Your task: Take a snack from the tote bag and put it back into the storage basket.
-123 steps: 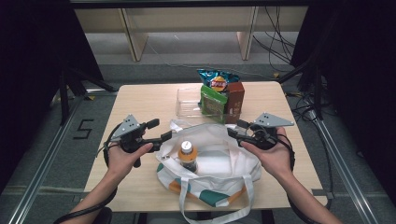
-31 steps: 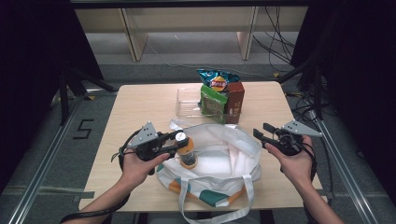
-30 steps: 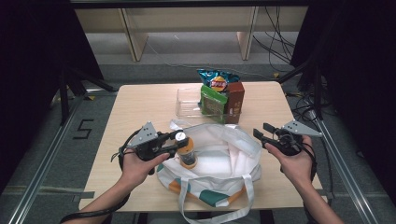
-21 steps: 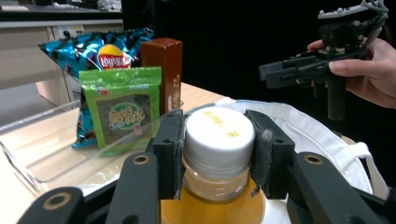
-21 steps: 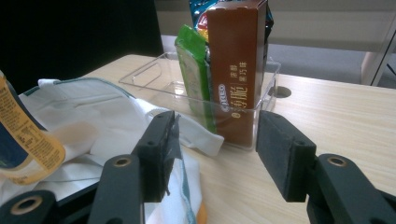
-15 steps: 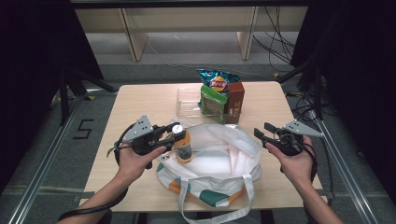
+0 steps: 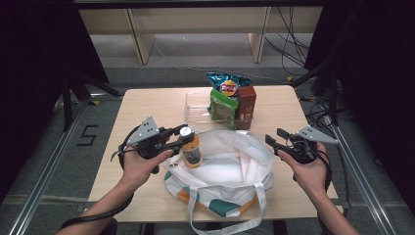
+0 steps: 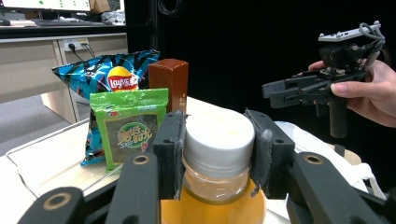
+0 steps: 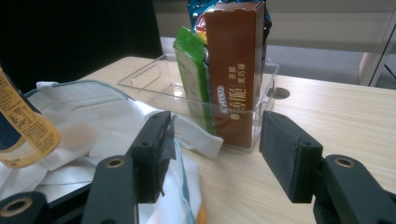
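My left gripper (image 7: pixel 182 136) is shut on the neck of an orange drink bottle (image 7: pixel 191 150) with a white cap (image 8: pixel 218 138), holding it upright above the left rim of a white tote bag (image 7: pixel 230 176). In the left gripper view the jaws clamp just under the cap. My right gripper (image 7: pixel 275 138) stands open at the bag's right side, nothing between its pads (image 9: pixel 288 157). The bottle (image 9: pixel 21 128) shows at the left edge of the right gripper view.
A clear plastic bin (image 7: pixel 198 106) at the table's far middle holds a green snack packet (image 7: pixel 223 107), a brown box (image 7: pixel 246 105) and a blue chip bag (image 7: pixel 226 85). Bare wooden table (image 7: pixel 142 105) lies to the left and far right.
My left gripper took hold of the bottle inside the bag and has lifted it up and slightly left. My right gripper let go of the bag's rim and drew back to the right.
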